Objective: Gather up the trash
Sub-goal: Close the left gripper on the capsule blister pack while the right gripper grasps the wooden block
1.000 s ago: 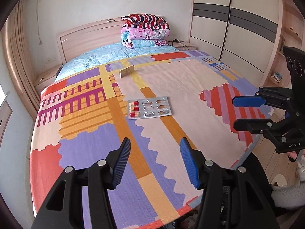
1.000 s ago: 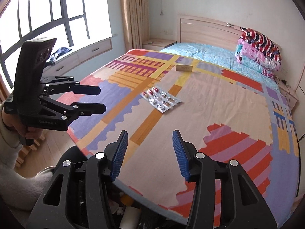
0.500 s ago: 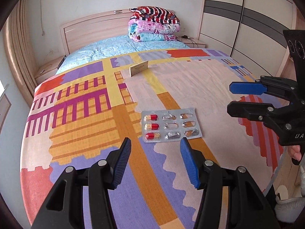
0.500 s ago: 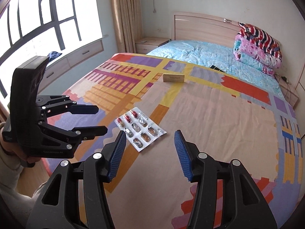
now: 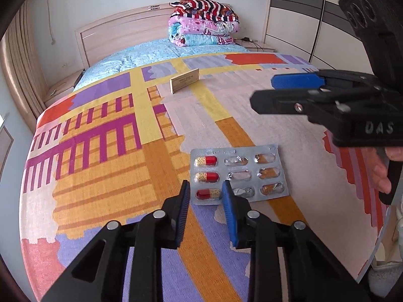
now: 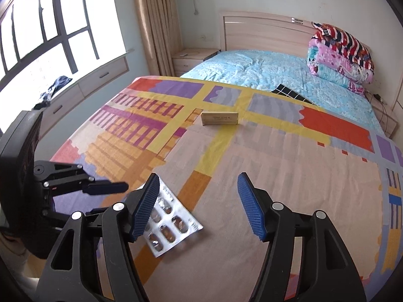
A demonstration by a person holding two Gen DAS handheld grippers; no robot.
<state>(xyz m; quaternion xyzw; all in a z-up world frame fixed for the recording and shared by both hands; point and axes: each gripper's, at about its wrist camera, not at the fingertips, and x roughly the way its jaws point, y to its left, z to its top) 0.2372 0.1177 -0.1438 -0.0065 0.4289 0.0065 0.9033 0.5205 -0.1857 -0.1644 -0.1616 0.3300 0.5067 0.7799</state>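
A silver blister pack [image 5: 239, 175] with three red-and-yellow capsules and several emptied pockets lies flat on the patterned bedspread [image 5: 100, 151]. My left gripper [image 5: 205, 196] is open, narrowed, its fingertips at the pack's near left corner, straddling it. The pack also shows in the right wrist view [image 6: 168, 224], partly hidden behind my right gripper's left finger. My right gripper [image 6: 199, 188] is open wide and empty above the bedspread, to the right of the pack. A small tan cardboard box [image 5: 184, 80] stands further up the bed [image 6: 220, 118].
Folded quilts [image 5: 204, 22] are stacked at the headboard on a light blue sheet [image 6: 264, 70]. A bedside cabinet [image 6: 191, 56], curtain and window are on the left side. A wardrobe [image 5: 302, 25] stands to the right of the bed.
Both grippers moved forward over the bed toward the blister pack. My left gripper's jaws narrowed and now reach the pack's near corner. The right gripper stayed open wide.
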